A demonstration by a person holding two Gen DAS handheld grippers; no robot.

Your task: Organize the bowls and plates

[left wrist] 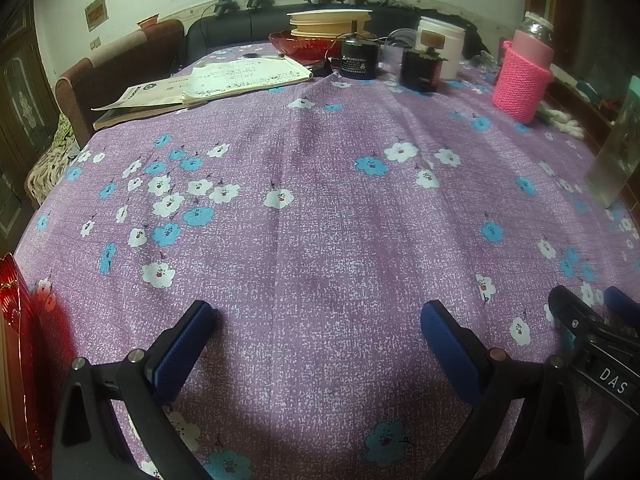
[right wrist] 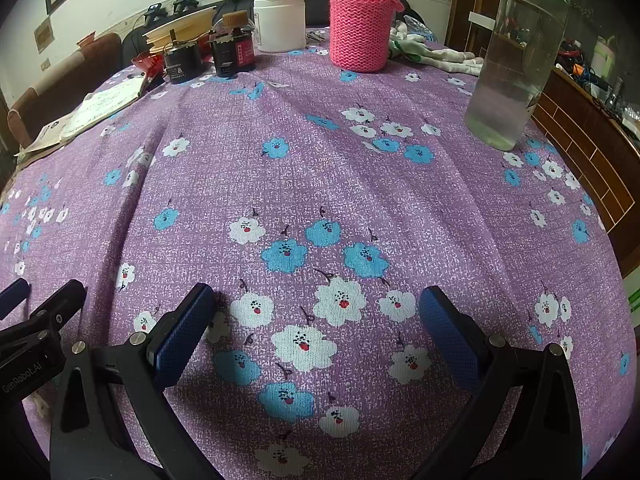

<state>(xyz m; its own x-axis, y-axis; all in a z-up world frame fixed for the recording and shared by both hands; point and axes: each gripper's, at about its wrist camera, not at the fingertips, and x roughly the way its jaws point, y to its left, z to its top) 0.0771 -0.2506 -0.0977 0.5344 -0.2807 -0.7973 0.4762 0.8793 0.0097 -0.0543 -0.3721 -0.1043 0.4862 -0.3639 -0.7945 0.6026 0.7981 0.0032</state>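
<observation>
- Hovering low over the purple flowered tablecloth (left wrist: 320, 208), the left gripper (left wrist: 320, 332) has its blue-padded jaws spread wide, nothing between them.
- Right gripper (right wrist: 316, 320), same story: jaws wide apart, only cloth beneath.
- Up at twelve o'clock in the left view, the stacked cream plastic plates (left wrist: 330, 24) sit on the far table edge, a dark red glass bowl (left wrist: 302, 45) touching their front.
- Pink knitted bottle sleeve (right wrist: 360, 28) at one o'clock from the right gripper; clear plastic jar (right wrist: 516, 60) at two.

Red dish (left wrist: 16, 320) cut by left edge; notebook (left wrist: 244, 76) writing illegible.
</observation>
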